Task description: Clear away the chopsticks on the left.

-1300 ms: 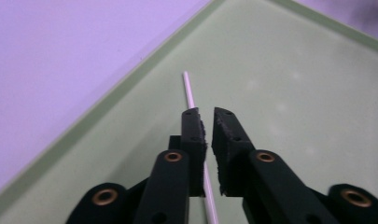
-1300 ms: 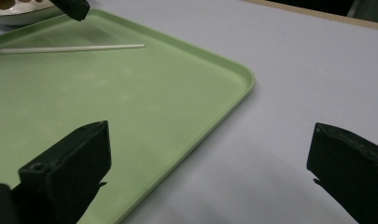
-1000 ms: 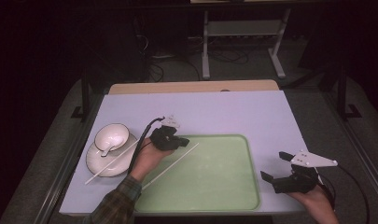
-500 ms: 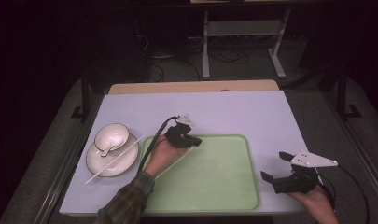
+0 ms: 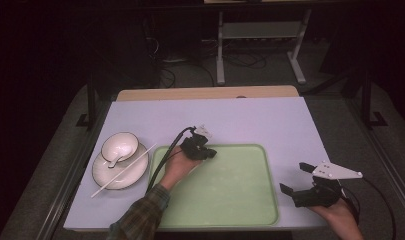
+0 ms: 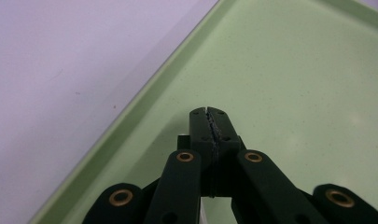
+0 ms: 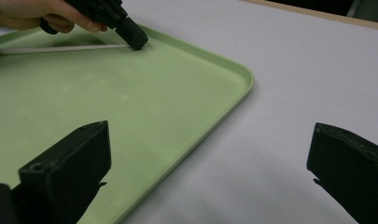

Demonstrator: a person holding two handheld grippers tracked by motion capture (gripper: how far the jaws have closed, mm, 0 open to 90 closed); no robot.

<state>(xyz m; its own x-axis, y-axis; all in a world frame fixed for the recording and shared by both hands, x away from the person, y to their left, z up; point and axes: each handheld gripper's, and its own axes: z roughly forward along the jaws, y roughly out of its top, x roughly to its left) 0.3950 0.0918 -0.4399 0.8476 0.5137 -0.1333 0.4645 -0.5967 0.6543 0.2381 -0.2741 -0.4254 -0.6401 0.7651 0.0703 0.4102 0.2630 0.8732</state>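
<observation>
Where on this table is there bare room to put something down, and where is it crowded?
Most of the green tray lies bare, from the left gripper at its far left corner across to the right rim. The lavender table beyond the tray is open too. Crowded: the left side, where the cup and chopstick sit on the saucer.

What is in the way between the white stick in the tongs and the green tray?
Nothing that I can see. The left tongs hold the white stick low over the green tray, whose floor is bare below it.
</observation>
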